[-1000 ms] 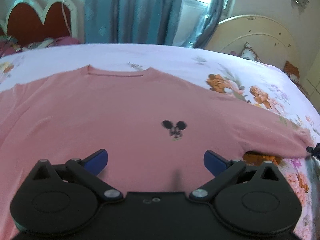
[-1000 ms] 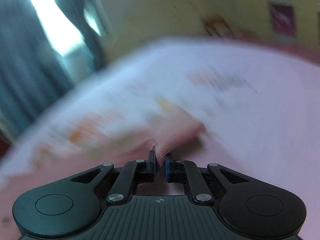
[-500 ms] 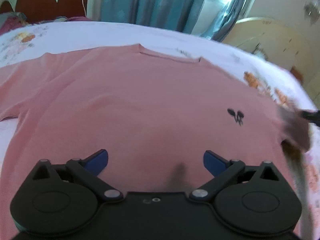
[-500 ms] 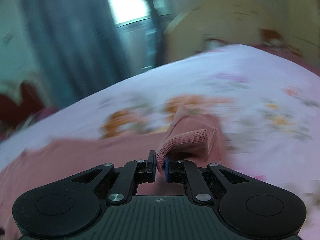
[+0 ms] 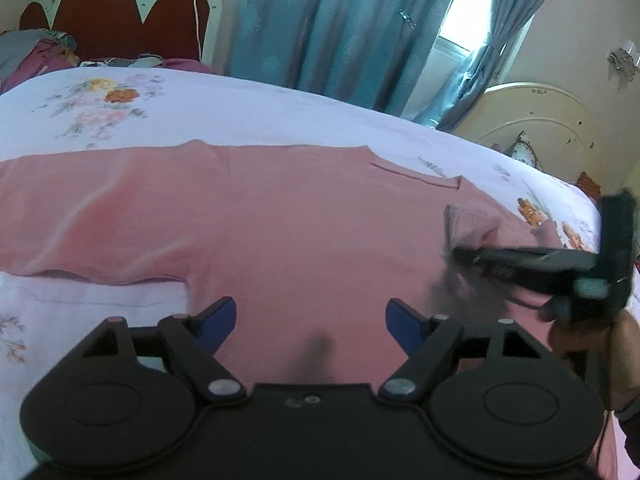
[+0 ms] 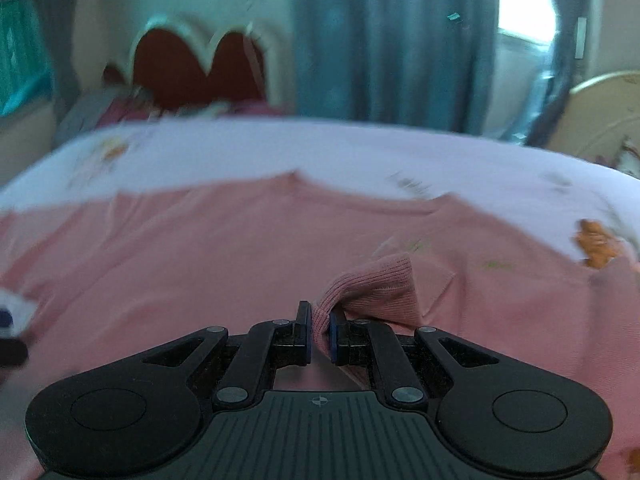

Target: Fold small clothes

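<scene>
Bedsheet (image 5: 248, 120) carried our pink sweater (image 5: 280, 232) flat, sleeves running sideways. Right gripper (image 6: 320, 338) was pinching the cuff (image 6: 376, 288) over the chest. Left gripper (image 5: 310, 320), jaws closing on nothing, sat nearer the other sleeve (image 5: 92, 216), off to its left.

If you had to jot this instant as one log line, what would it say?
step: sleeve fold | right tongs: shut on sleeve cuff, over pink sweater | left tongs: closing, nothing between | surface: floral bedsheet
</scene>
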